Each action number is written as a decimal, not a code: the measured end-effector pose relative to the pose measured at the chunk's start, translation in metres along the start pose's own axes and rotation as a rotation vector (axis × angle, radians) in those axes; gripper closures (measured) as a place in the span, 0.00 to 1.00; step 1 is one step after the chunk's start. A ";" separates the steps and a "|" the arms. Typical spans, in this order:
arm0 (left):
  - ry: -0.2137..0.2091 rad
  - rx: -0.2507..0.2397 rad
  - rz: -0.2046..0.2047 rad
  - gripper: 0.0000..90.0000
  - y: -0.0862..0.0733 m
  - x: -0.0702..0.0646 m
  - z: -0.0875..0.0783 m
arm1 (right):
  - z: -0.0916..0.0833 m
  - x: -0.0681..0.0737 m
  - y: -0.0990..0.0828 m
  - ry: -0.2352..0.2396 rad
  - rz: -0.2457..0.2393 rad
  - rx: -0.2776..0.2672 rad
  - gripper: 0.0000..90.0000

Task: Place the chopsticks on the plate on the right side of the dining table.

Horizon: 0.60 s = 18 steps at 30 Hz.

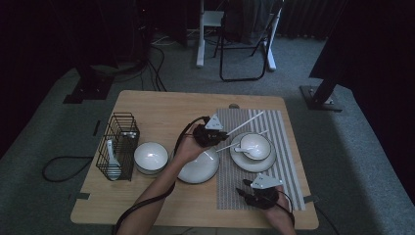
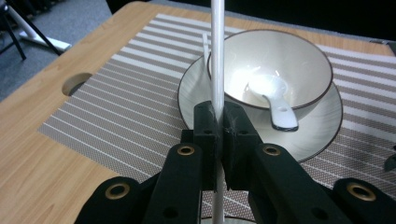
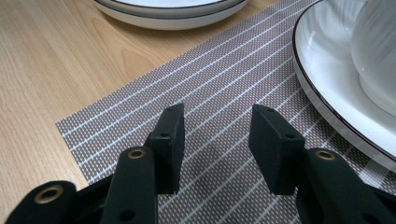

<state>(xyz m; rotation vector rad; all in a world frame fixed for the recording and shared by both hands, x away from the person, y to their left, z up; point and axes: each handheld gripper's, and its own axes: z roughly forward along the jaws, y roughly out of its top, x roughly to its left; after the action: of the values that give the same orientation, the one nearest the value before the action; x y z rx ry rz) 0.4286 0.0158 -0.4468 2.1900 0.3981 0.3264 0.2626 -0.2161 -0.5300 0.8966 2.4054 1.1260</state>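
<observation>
Your left gripper (image 2: 217, 122) is clamped on a white chopstick (image 2: 217, 56), mid-frame in the high view, just left of the bowl (image 2: 275, 65) with its spoon (image 2: 274, 98) on the saucer (image 2: 322, 126). Your right gripper (image 3: 215, 140), jaws apart with nothing between, hovers over the striped placemat (image 3: 219, 79) at lower right.

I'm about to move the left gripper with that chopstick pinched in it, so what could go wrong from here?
1. The left gripper pinches the chopstick at one narrow point; it could pivot or slip out.
2. The chopstick's long end passes close by the bowl with the spoon; a swing might knock them.
3. A second chopstick near the saucer could get nudged.
</observation>
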 end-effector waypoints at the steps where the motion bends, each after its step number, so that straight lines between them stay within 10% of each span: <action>1: -0.003 0.006 -0.004 0.96 -0.001 0.001 0.003 | 0.000 0.000 -0.001 0.002 -0.002 -0.001 0.61; 18: 0.014 0.078 -0.024 0.96 -0.001 0.010 0.027 | 0.003 -0.001 -0.006 0.006 0.019 -0.004 0.59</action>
<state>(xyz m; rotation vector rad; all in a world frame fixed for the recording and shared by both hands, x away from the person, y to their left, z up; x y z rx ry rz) 0.4476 0.0013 -0.4626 2.2579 0.4519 0.3182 0.2628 -0.2181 -0.5369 0.9180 2.4038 1.1416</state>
